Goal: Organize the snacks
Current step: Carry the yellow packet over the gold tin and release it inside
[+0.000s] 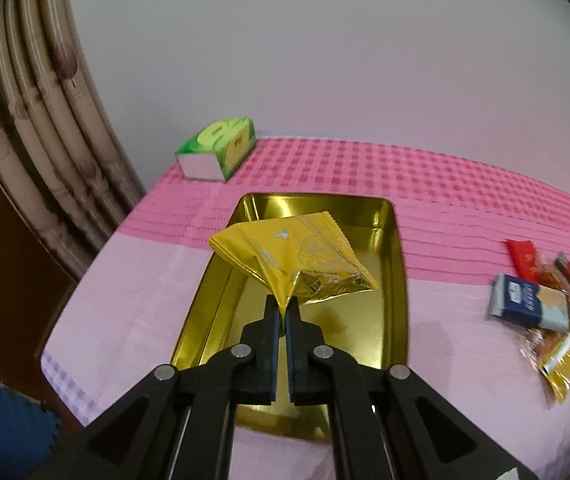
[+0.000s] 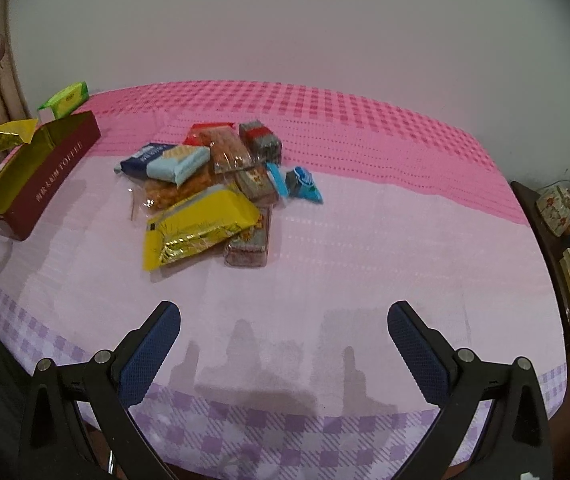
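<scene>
The left gripper [image 1: 283,304] pinches a yellow packet [image 1: 297,256] by one corner, jaws tight, so it dangles clear just above the open gold tin [image 1: 395,280], likely for dropping in. Rightward, the snack pile [image 2: 213,188] waits mid-table. The right gripper [image 2: 283,316] hangs wide open and empty, the pile well ahead of it.

Dim pinkish indoor light, soft shadows, slight blur, perhaps motion, fisheye-bent edges

Maroon tin [image 2: 51,176] side: "TOFFEE" (characters beside it unreadable).
</scene>
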`<control>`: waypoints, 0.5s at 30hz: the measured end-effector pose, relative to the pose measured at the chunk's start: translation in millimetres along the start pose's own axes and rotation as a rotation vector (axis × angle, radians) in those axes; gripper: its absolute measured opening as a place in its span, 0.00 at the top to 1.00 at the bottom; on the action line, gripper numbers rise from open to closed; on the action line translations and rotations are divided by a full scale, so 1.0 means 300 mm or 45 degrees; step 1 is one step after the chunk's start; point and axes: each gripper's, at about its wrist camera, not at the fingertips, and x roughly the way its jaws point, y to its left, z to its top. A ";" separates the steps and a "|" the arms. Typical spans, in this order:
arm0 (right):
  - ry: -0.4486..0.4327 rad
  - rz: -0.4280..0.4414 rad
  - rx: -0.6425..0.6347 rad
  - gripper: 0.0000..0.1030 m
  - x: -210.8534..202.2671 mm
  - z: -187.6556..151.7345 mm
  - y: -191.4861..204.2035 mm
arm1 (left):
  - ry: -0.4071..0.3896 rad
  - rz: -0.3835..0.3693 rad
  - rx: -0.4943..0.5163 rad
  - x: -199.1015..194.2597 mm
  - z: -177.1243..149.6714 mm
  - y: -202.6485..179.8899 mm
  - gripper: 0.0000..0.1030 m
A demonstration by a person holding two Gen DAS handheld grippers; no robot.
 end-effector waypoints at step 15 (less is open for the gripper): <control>0.090 0.001 0.013 0.00 0.101 -0.037 -0.019 | 0.192 0.033 -0.184 0.288 0.048 0.046 0.94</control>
